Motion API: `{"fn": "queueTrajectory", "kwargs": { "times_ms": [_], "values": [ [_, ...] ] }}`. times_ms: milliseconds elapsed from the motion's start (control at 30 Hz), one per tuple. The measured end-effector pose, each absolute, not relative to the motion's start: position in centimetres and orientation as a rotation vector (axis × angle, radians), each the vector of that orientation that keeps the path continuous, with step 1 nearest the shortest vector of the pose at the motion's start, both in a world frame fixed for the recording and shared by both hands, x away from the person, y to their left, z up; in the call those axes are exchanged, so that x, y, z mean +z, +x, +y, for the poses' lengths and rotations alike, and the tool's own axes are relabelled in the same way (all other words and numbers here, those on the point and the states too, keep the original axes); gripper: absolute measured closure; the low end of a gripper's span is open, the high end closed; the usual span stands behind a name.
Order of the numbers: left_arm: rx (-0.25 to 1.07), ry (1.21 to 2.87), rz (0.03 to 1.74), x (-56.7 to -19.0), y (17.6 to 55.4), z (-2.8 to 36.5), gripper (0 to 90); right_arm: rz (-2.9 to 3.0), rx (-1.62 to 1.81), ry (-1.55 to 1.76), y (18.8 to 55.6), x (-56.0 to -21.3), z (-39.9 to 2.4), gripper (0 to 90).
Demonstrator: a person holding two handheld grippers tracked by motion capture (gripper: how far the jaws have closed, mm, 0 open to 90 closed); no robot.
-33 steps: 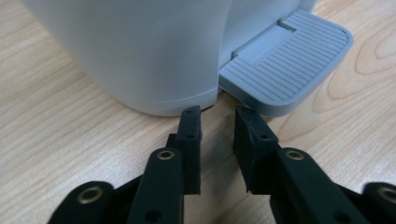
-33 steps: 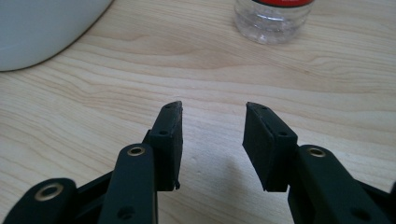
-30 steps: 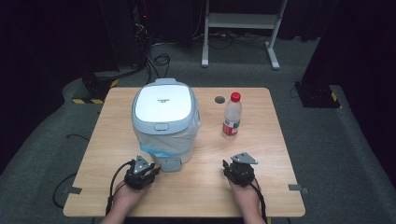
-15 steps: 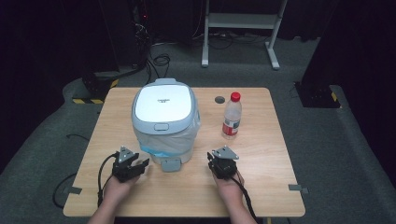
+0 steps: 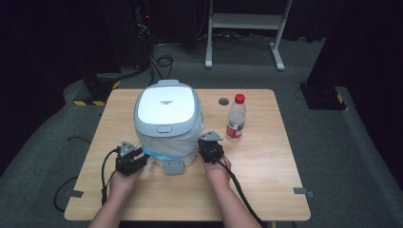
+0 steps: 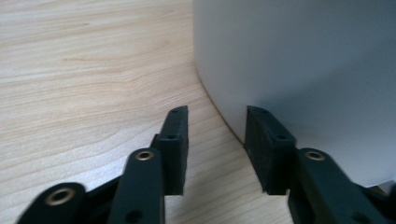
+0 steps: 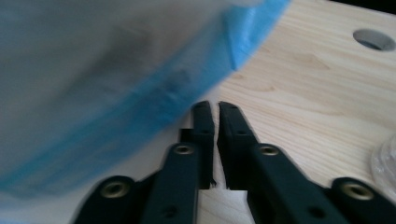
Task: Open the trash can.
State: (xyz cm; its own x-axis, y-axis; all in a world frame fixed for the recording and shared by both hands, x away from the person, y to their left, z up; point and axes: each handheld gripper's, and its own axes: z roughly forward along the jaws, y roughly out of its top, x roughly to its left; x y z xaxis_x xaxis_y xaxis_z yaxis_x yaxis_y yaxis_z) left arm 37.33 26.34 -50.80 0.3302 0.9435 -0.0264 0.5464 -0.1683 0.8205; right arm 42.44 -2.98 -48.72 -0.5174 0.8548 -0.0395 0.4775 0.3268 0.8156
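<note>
A white and grey pedal bin [image 5: 166,114] with its lid down stands on the wooden table [image 5: 266,166], and a blue-edged bag liner [image 7: 116,93] hangs out under the lid. My left gripper [image 5: 137,156] is at the bin's left front; in the left gripper view its open jaws [image 6: 217,114] have just been closing, with nothing between them, beside the bin's wall [image 6: 303,70]. My right gripper [image 5: 209,145] sits against the bin's right front. Its jaws [image 7: 215,105] have just closed and are shut on nothing, with the liner's edge just off their tips.
A clear water bottle [image 5: 235,118] with a red cap stands to the right of the bin, close to my right gripper. A round cable hole [image 5: 223,101] lies behind it. The bin's pedal [image 5: 173,167] juts out towards the person between the two hands.
My right gripper has moved left and forward to the bin's side and its jaws have shut. My left gripper has shifted left and a little forward.
</note>
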Motion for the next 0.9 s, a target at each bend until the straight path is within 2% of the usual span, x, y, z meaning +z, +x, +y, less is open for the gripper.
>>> {"fn": "queueTrajectory", "kwargs": {
  "times_ms": [67, 200, 233, 267, 433, 500, 633, 700, 900],
  "values": [
    [0.668, 1.834, 1.328, -50.7, 37.2, 26.3, 66.0, 2.121, 1.073, 1.174, 42.5, -48.8, -2.7, 89.6],
    [0.678, 1.832, 1.341, -50.7, 36.9, 27.1, 64.5, 2.129, 1.072, 1.152, 42.7, -48.9, -2.1, 89.4],
    [0.673, 1.830, 1.341, -50.7, 36.8, 27.3, 56.7, 2.138, 1.071, 1.148, 42.5, -48.8, -2.0, 84.9],
    [0.665, 1.824, 1.350, -50.7, 36.5, 27.6, 56.7, 2.138, 1.071, 1.148, 42.5, -48.8, -2.0, 84.9],
    [0.645, 1.819, 1.349, -51.5, 34.2, 28.1, 47.7, 2.149, 1.098, 1.126, 39.9, -49.0, -4.0, 66.9],
    [0.628, 1.837, 1.318, -51.8, 33.3, 28.0, 45.3, 2.151, 1.094, 1.124, 39.3, -49.1, -4.6, 64.7],
    [0.601, 1.852, 1.248, -51.7, 31.8, 27.2, 41.6, 2.139, 1.055, 1.142, 36.7, -49.8, -7.3, 51.0],
    [0.584, 1.845, 1.221, -51.3, 31.3, 26.7, 40.1, 2.116, 1.041, 1.176, 35.4, -50.4, -9.0, 48.1],
    [0.589, 1.843, 1.104, -50.2, 30.4, 24.2, 41.9, 2.101, 0.995, 1.222, 33.8, -51.4, -11.9, 47.3]
  ]
}}
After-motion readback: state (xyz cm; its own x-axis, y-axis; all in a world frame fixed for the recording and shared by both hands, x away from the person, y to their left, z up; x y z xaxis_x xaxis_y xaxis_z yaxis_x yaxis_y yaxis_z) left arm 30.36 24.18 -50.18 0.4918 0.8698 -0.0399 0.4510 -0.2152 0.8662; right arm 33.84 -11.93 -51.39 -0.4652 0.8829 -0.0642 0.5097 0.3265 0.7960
